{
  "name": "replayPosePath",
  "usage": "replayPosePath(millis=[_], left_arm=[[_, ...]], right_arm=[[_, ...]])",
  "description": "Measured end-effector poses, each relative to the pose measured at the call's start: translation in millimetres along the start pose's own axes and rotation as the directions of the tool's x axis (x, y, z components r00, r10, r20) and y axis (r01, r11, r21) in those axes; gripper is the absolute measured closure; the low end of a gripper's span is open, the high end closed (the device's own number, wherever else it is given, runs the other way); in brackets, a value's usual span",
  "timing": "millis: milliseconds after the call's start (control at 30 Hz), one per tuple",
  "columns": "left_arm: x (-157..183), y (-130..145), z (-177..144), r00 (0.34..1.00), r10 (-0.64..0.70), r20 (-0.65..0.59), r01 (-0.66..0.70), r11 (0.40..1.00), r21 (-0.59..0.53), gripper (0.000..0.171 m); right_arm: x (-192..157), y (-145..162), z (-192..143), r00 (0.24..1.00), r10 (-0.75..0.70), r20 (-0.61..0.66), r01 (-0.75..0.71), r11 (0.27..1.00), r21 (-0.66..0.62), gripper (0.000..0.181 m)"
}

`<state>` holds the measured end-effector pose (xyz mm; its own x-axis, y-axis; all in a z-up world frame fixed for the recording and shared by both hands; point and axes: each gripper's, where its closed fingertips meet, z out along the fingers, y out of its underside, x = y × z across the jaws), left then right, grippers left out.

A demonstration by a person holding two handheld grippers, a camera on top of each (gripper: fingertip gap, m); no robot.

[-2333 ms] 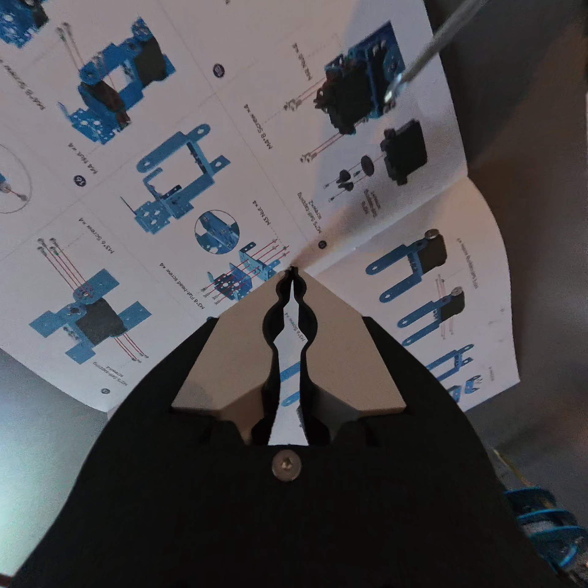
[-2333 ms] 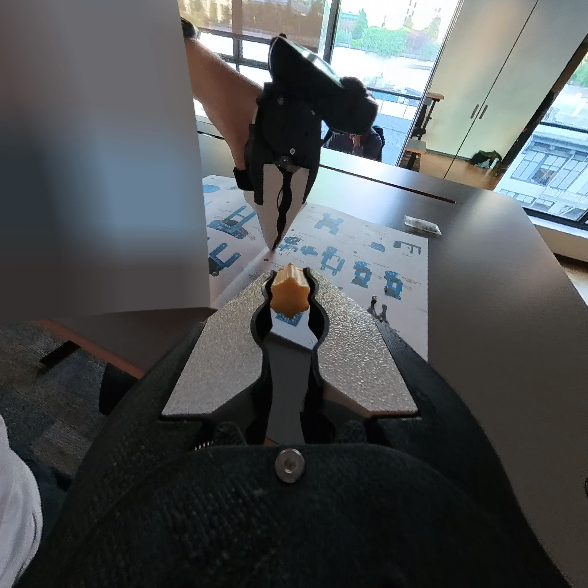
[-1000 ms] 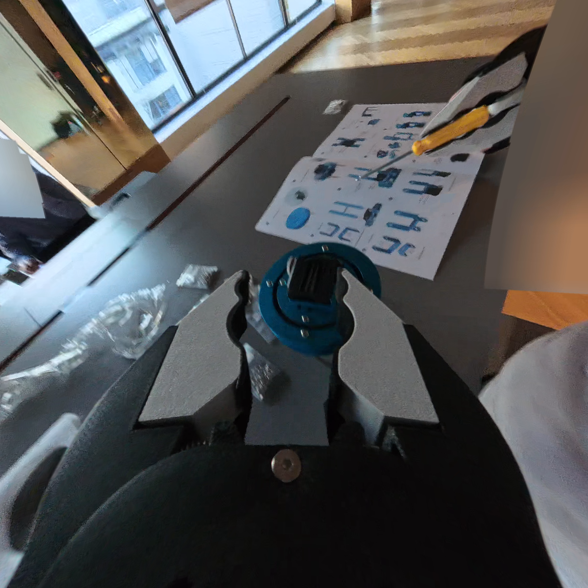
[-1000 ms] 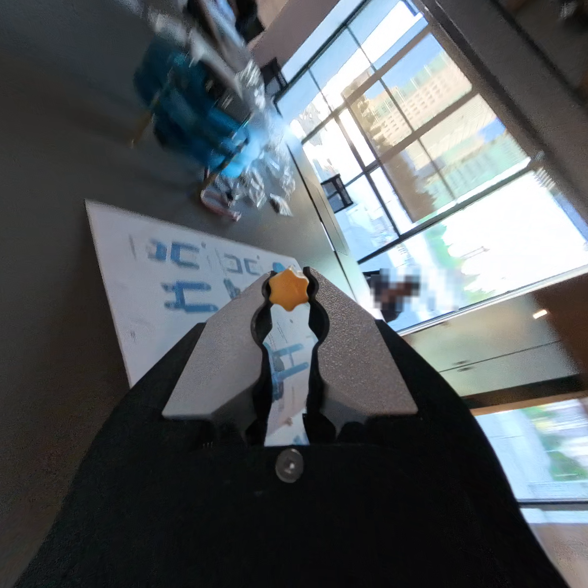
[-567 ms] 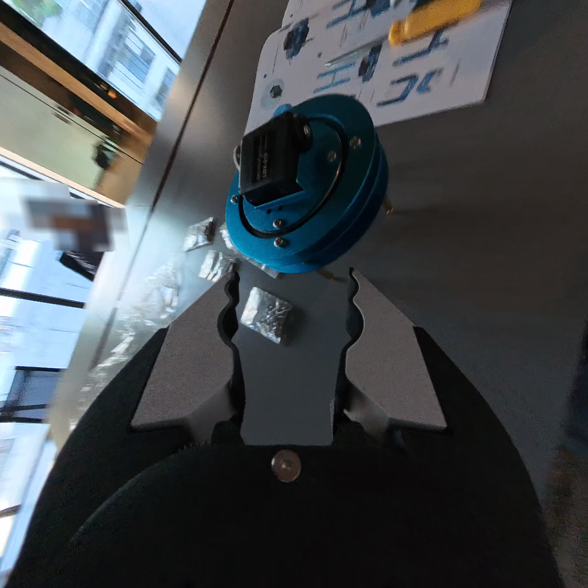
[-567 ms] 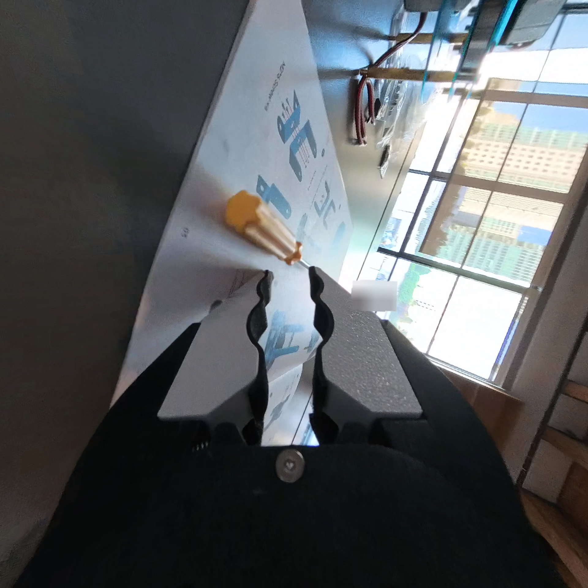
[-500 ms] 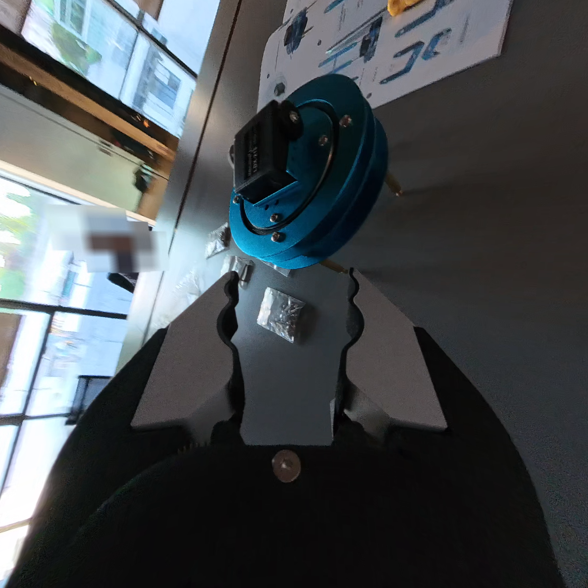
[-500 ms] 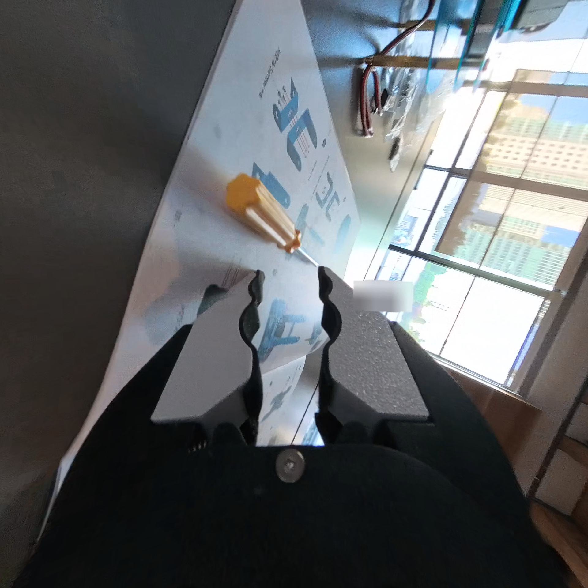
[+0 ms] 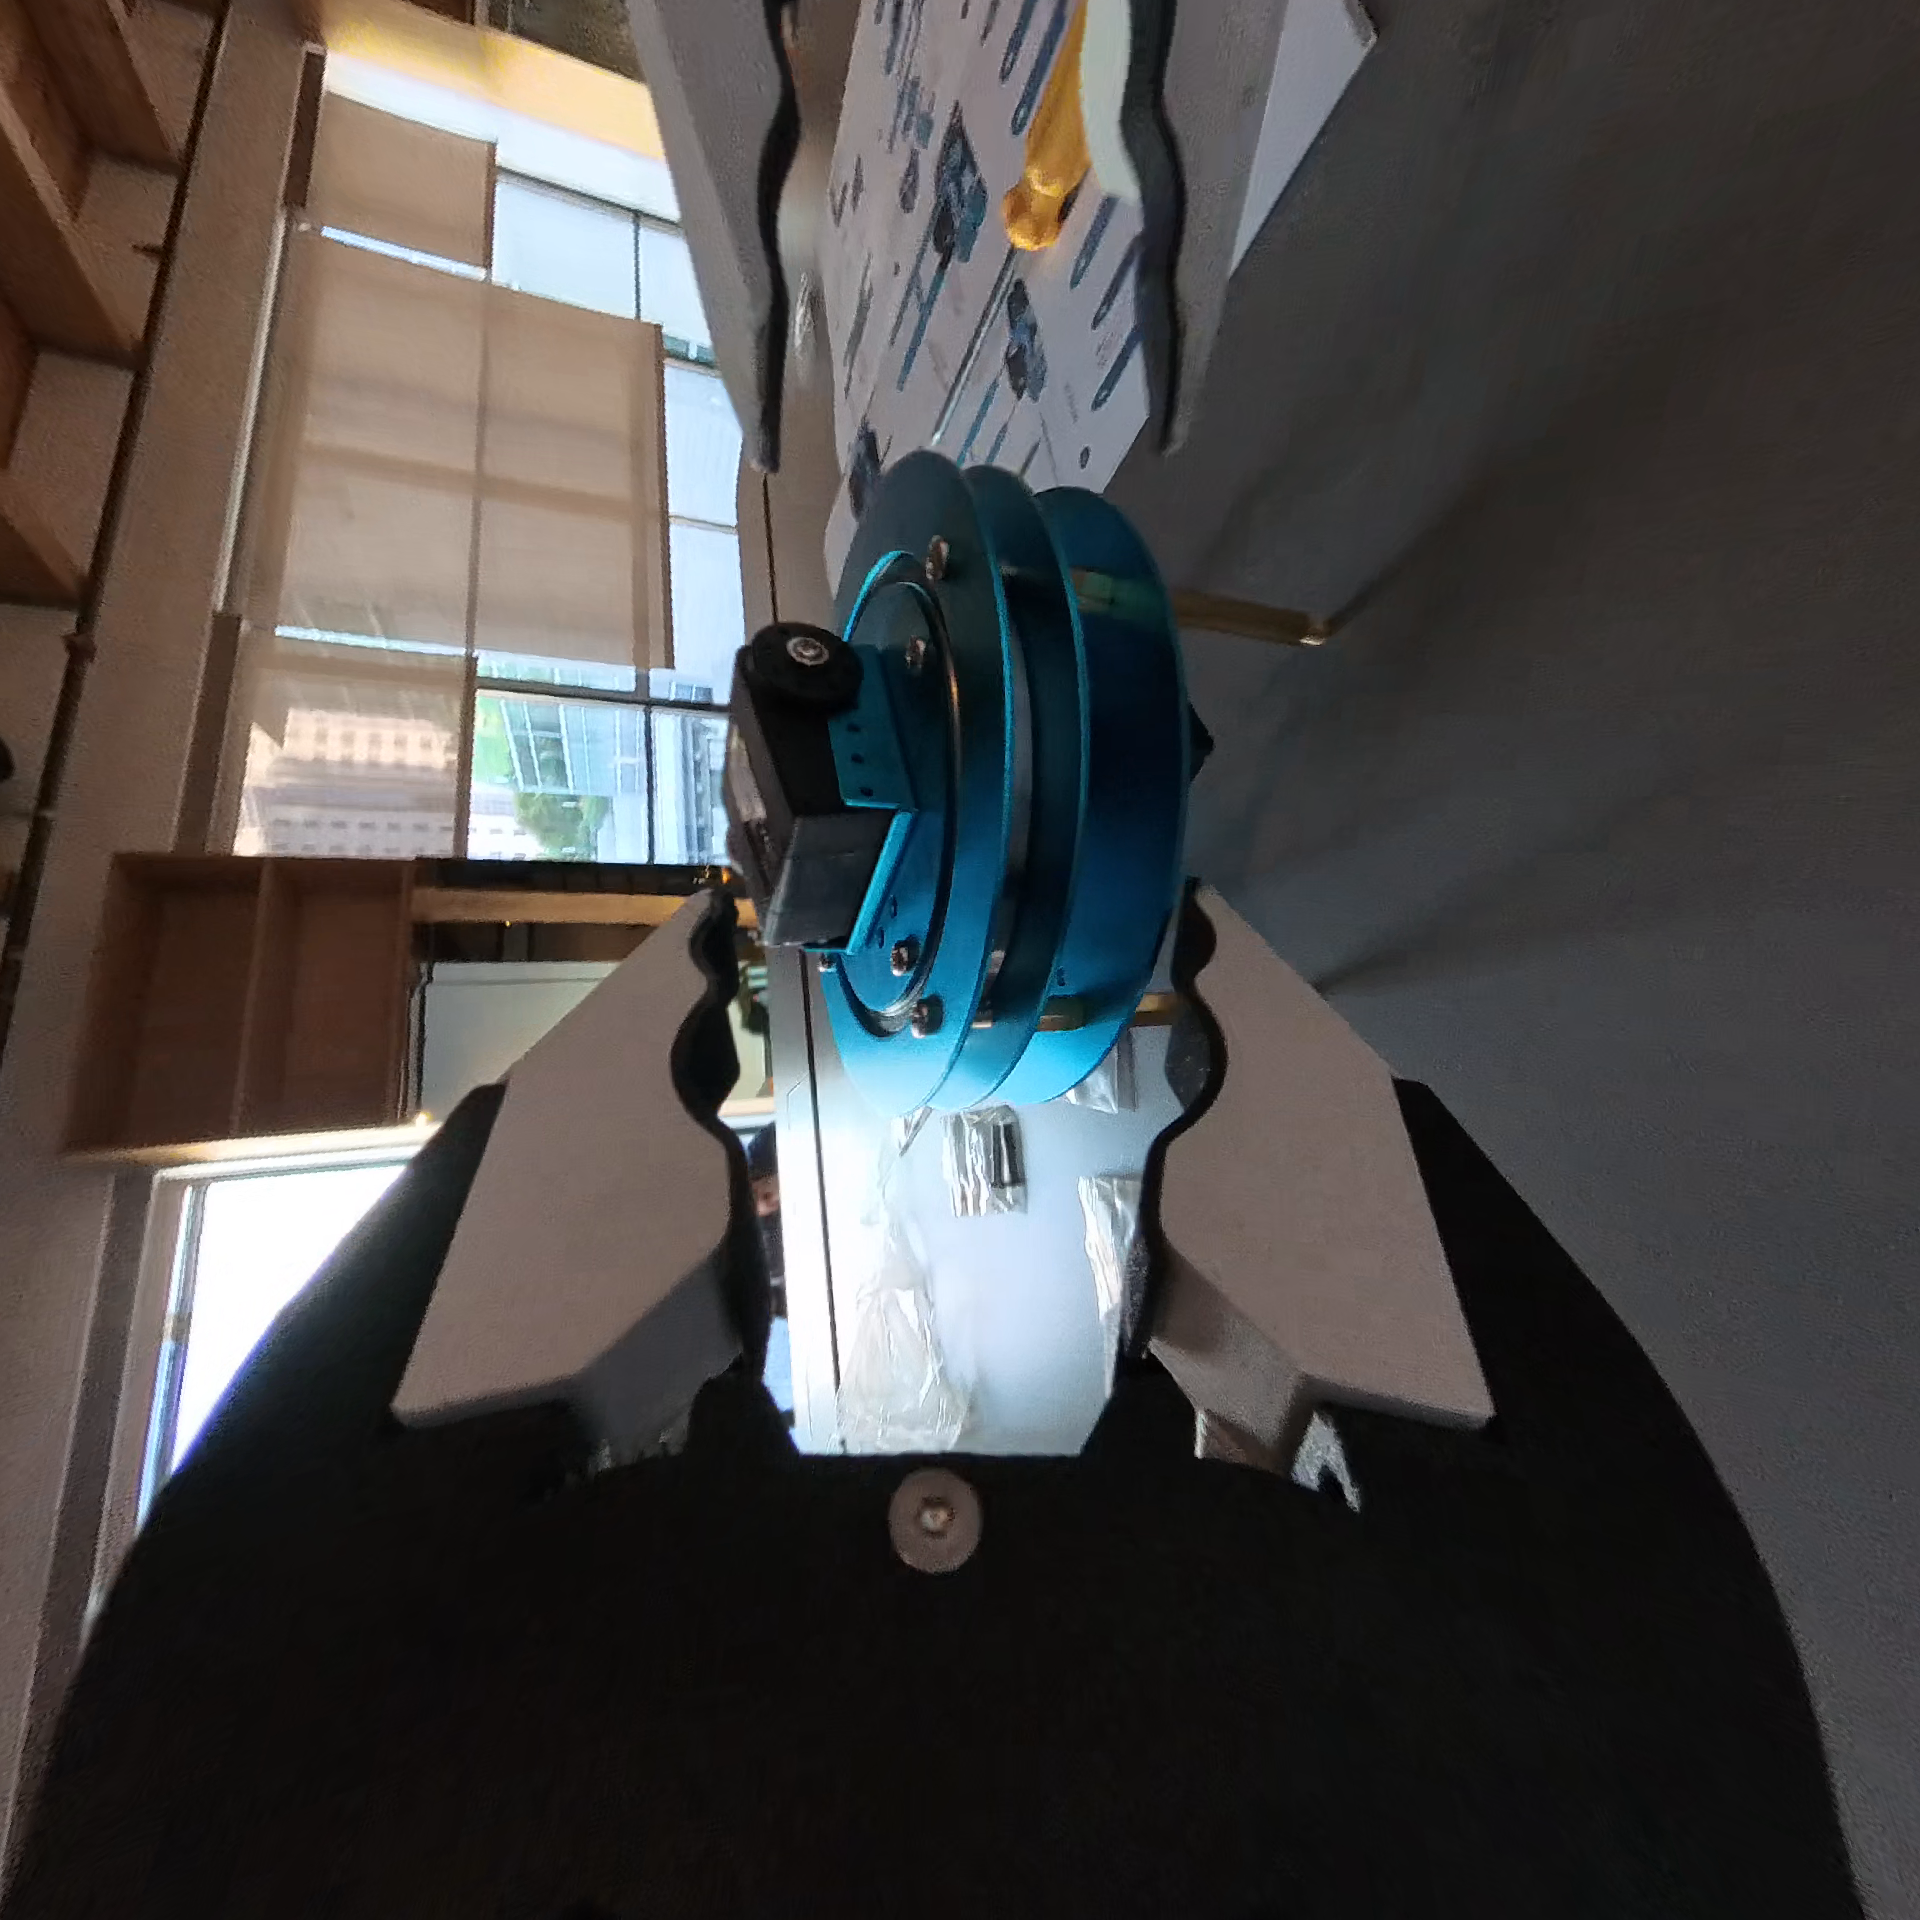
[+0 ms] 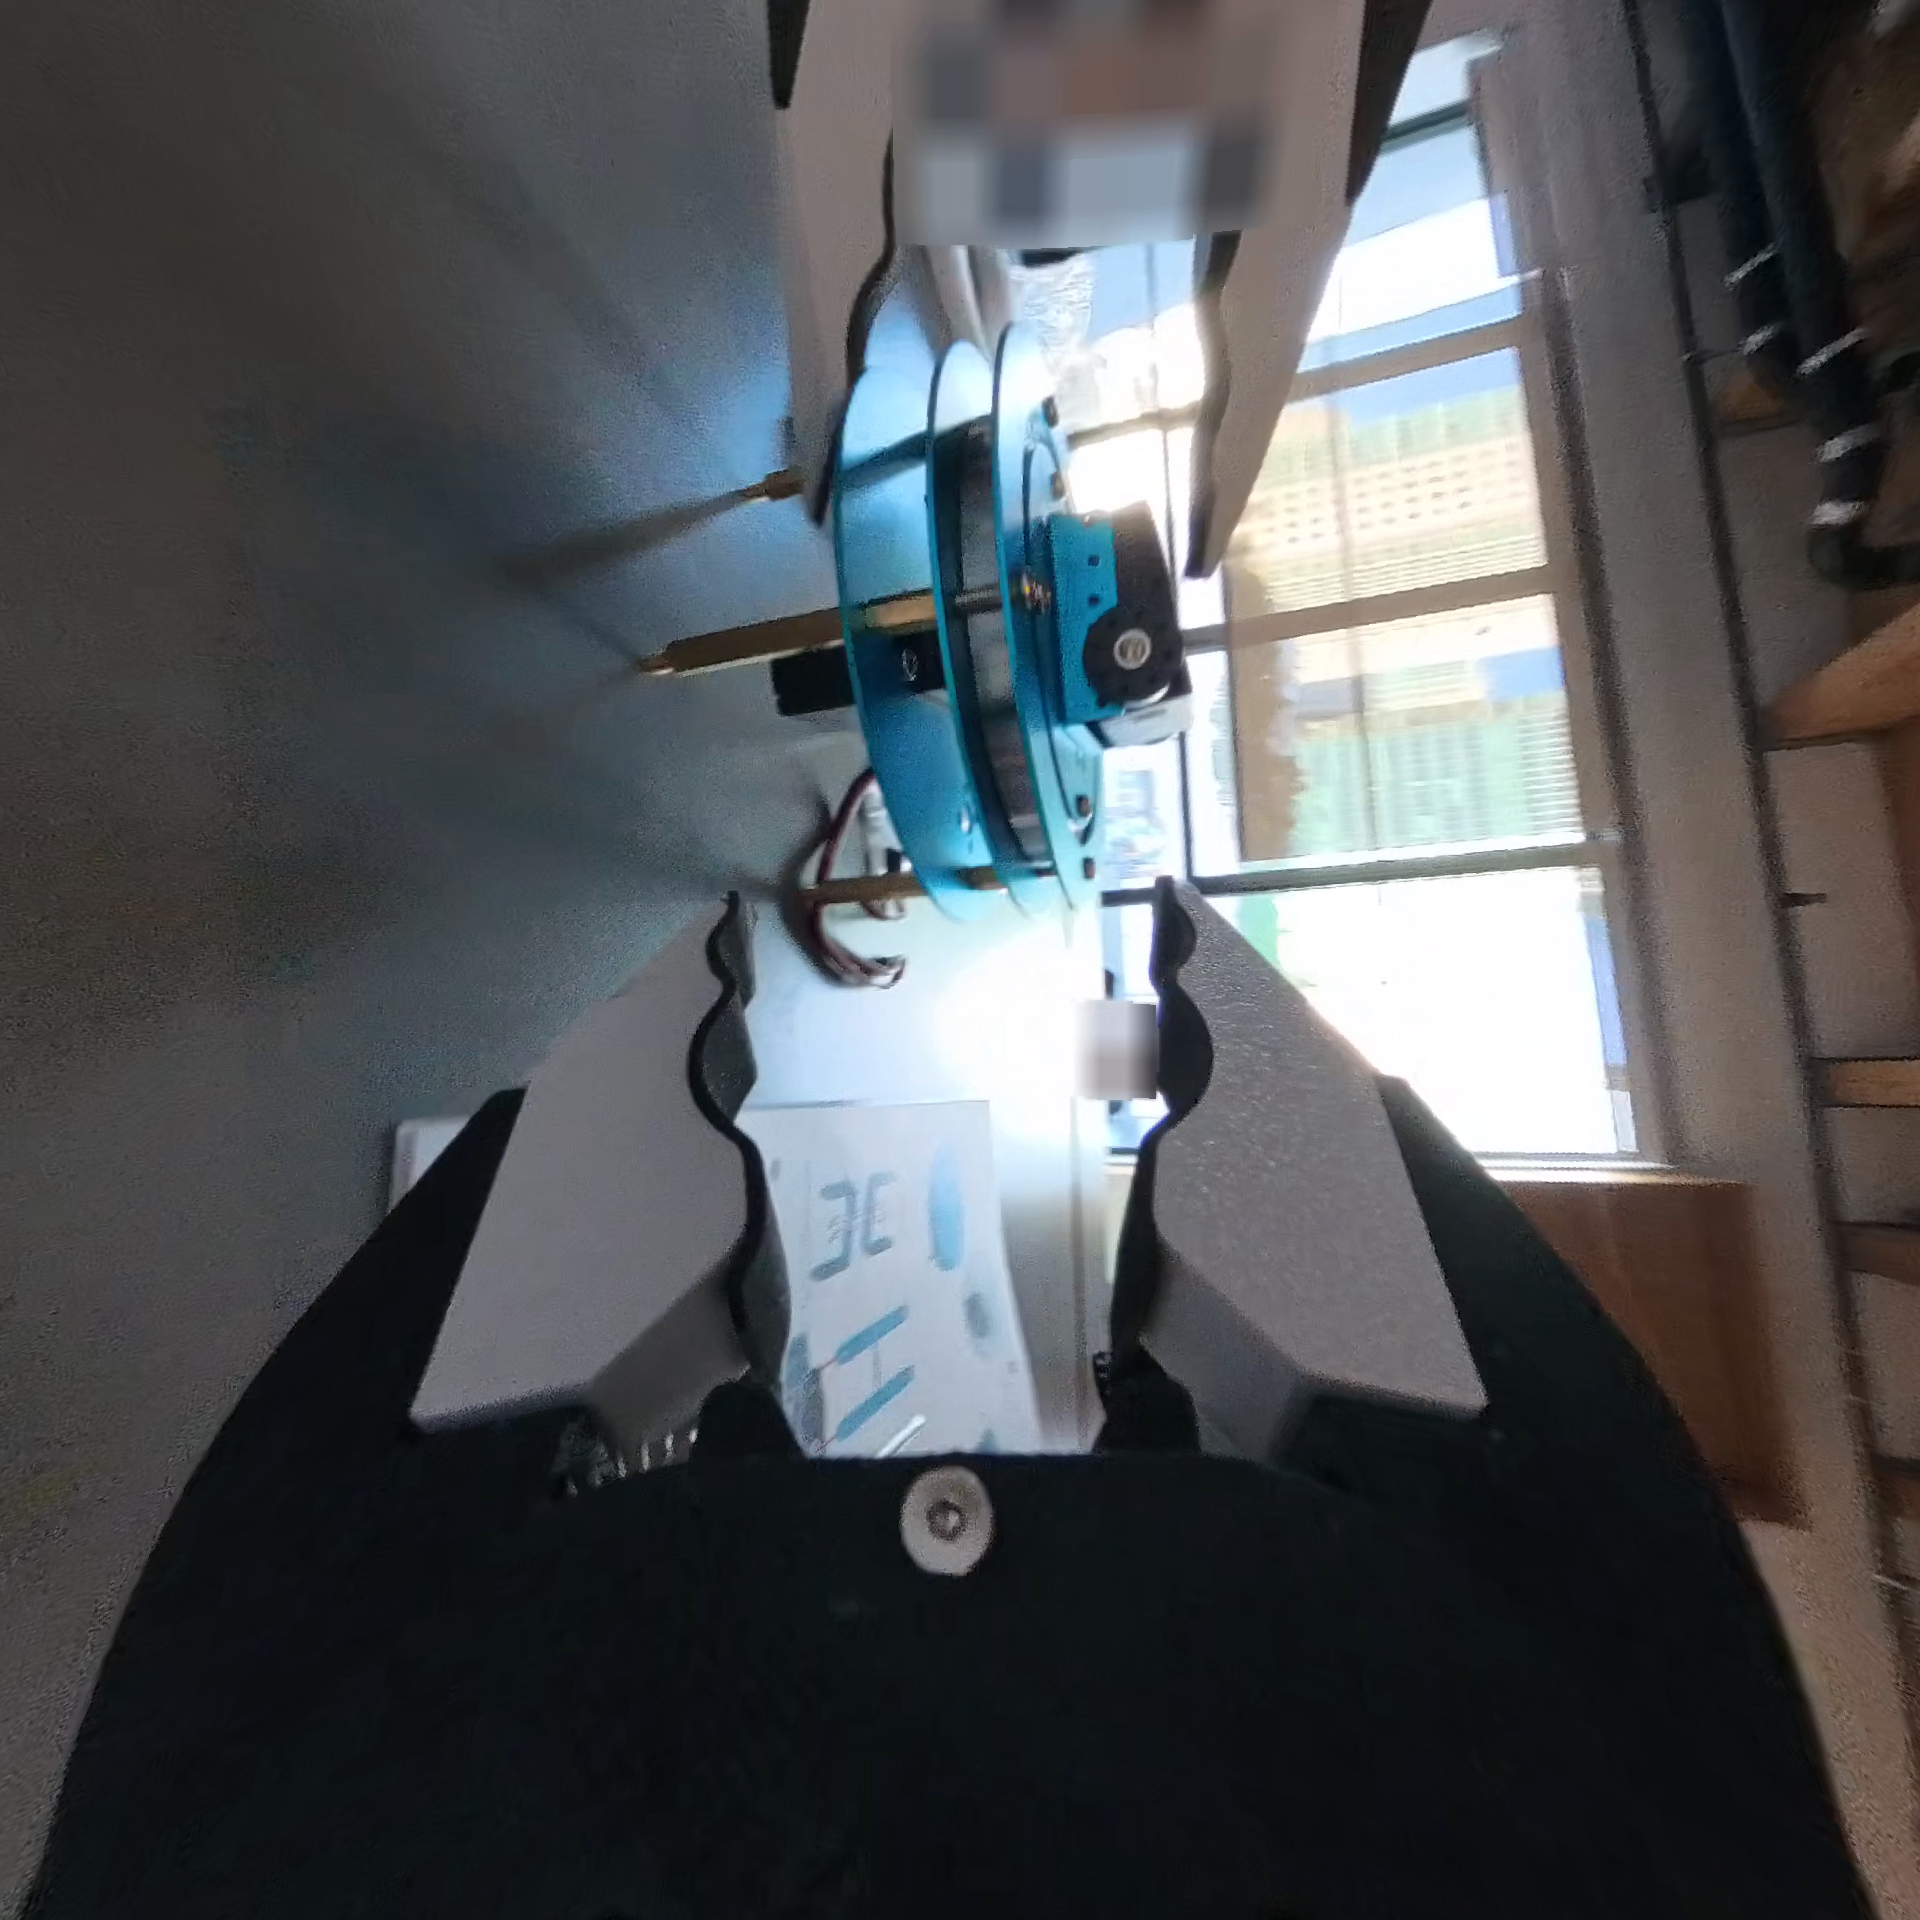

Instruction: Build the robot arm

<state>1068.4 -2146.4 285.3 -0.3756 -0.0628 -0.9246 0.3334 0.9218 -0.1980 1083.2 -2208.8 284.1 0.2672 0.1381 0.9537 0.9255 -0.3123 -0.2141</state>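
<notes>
The orange-handled screwdriver (image 9: pixel 1049 156) is partly hidden behind a finger of the right gripper (image 9: pixel 961 457) and cut off by the top edge in the left wrist view. A mosaic patch covers the base of the left gripper (image 10: pixel 1023 416) in the right wrist view. The instruction sheet (image 10: pixel 894 1247) shows only between gripper fingers, its drawings blurred

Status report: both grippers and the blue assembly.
Left gripper open, right gripper open. Blue disc assembly stands on the table between them, ungripped. Orange-handled screwdriver on manual behind.
</notes>
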Motion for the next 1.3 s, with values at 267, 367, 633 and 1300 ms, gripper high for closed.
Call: replayPosePath(millis=[267, 367, 633, 1300], left_arm=[[2, -8, 3, 0.999, -0.043, 0.003, 0.043, 0.993, 0.106, 0.092], [-1, -9, 4, 0.997, -0.057, 0.048, 0.051, 0.990, 0.128, 0.098], [-6, -9, 5, 0.991, -0.102, 0.084, 0.093, 0.990, 0.110, 0.100], [-2, -20, -16, 0.959, -0.283, -0.011, 0.283, 0.959, 0.024, 0.088]], right_arm=[[8, -14, 28, 0.993, -0.083, -0.089, 0.077, 0.995, -0.069, 0.137], [10, -12, 38, 0.982, -0.139, -0.125, 0.122, 0.984, -0.132, 0.138], [17, -15, 36, 0.990, -0.076, -0.122, 0.062, 0.991, -0.115, 0.147], [21, -29, 18, 0.996, -0.070, -0.048, 0.073, 0.996, 0.059, 0.148]])
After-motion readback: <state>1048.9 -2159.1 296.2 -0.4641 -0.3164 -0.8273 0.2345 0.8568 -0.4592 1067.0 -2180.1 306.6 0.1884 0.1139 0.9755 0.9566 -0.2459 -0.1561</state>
